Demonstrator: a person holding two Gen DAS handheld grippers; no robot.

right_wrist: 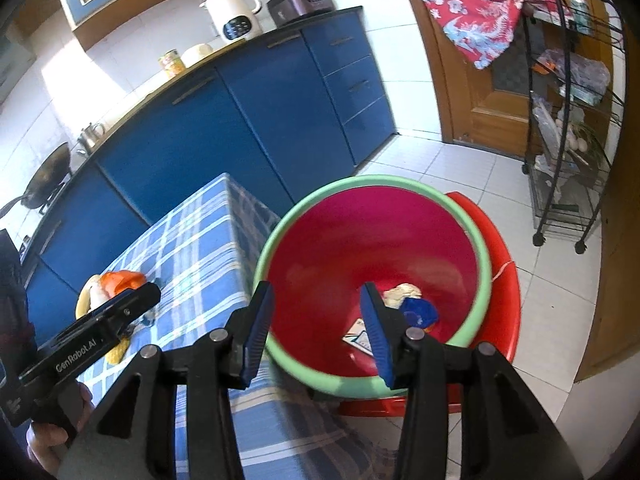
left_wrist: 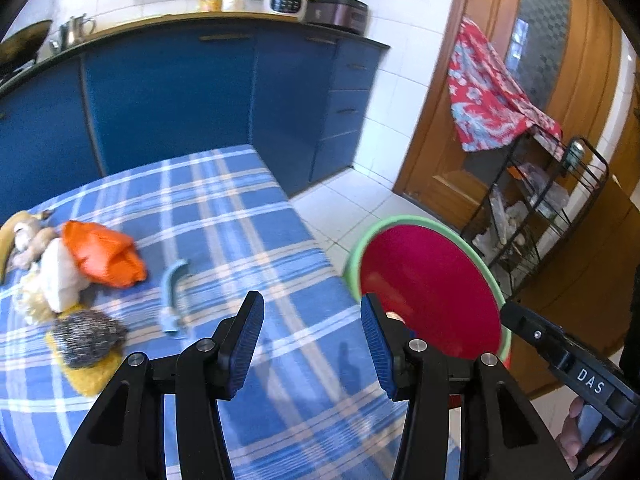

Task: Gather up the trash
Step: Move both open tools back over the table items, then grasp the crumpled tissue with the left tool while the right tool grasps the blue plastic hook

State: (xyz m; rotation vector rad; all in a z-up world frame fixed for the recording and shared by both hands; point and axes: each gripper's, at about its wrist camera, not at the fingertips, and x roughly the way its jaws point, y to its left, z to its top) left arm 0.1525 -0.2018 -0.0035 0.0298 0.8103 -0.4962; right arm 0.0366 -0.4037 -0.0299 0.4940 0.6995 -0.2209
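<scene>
Where right wrist looks, scraps (right_wrist: 408,304) in basin (right_wrist: 304,208)

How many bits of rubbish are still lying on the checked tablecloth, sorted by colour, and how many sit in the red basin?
Orange crumpled wrapper: 1
White crumpled paper: 1
Light blue curved plastic piece: 1
Grey scouring pad on yellow sponge: 2
Banana peel: 1
In the red basin: 3, a cream wad, a blue scrap, a printed card
Total: 9

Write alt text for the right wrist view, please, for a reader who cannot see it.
An open right gripper hangs over a red basin with a green rim, which holds a few scraps of trash. To the left is a table with a blue checked cloth, with more trash on it.
</scene>
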